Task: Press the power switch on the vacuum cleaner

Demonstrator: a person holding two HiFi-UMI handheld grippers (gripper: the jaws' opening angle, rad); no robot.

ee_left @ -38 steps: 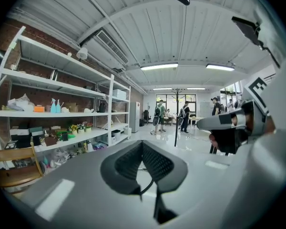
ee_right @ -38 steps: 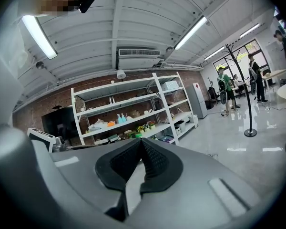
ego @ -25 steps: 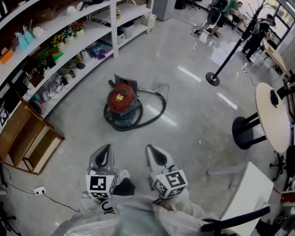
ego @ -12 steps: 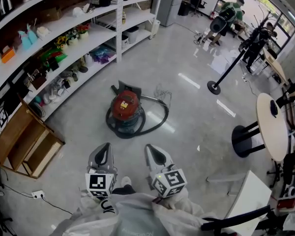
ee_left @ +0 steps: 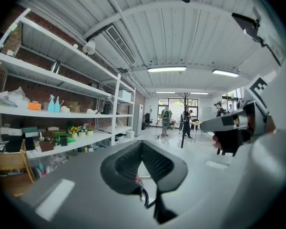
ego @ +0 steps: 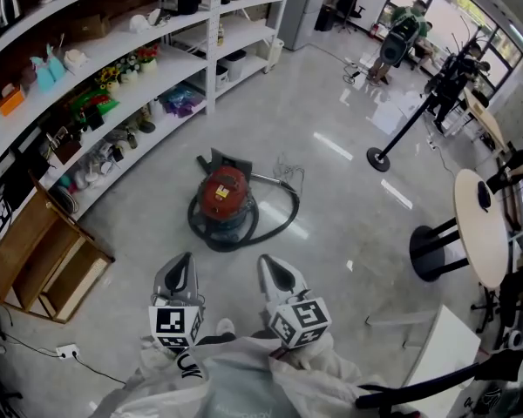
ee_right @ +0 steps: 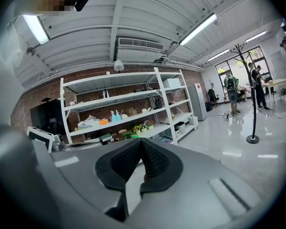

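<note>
Red-domed vacuum cleaner (ego: 224, 196) sits ringed by black hose (ego: 292, 205); left claw (ego: 179, 268) and right claw (ego: 275, 270) are closed.

The left gripper (ego: 179, 273) and the right gripper (ego: 279, 275) sit side by side, pointing forward, each with jaws pressed together.

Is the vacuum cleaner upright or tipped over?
Upright: the vacuum cleaner stands on the floor, red top facing up, hose looped round it.
</note>
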